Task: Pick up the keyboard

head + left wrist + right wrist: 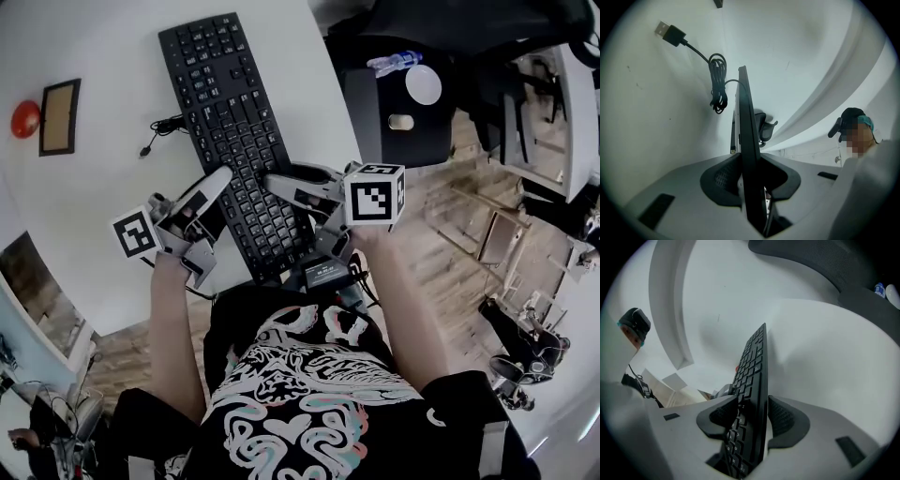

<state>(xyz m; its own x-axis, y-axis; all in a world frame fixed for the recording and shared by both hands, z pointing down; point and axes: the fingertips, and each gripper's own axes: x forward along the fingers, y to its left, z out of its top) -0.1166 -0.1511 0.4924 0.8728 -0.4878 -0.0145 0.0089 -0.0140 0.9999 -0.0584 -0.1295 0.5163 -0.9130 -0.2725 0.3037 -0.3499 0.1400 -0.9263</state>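
Note:
A black keyboard (234, 141) lies lengthwise on the white table (103, 216), its near end at the table's edge. My left gripper (223, 180) clamps the keyboard's left long edge; in the left gripper view the thin slab (745, 126) runs edge-on between the jaws, and both pads press on it at my left gripper (751, 180). My right gripper (274, 183) reaches over the right long edge. In the right gripper view the keys (751, 376) sit between the jaws of my right gripper (754, 420), and a gap shows at the right pad (785, 416).
The keyboard's coiled cable with its USB plug (670, 33) lies loose on the table left of the keyboard (164, 127). A red ball (25, 119) and a framed board (59, 115) sit far left. A black chair (403, 122) carrying a bottle (394, 64) stands right of the table.

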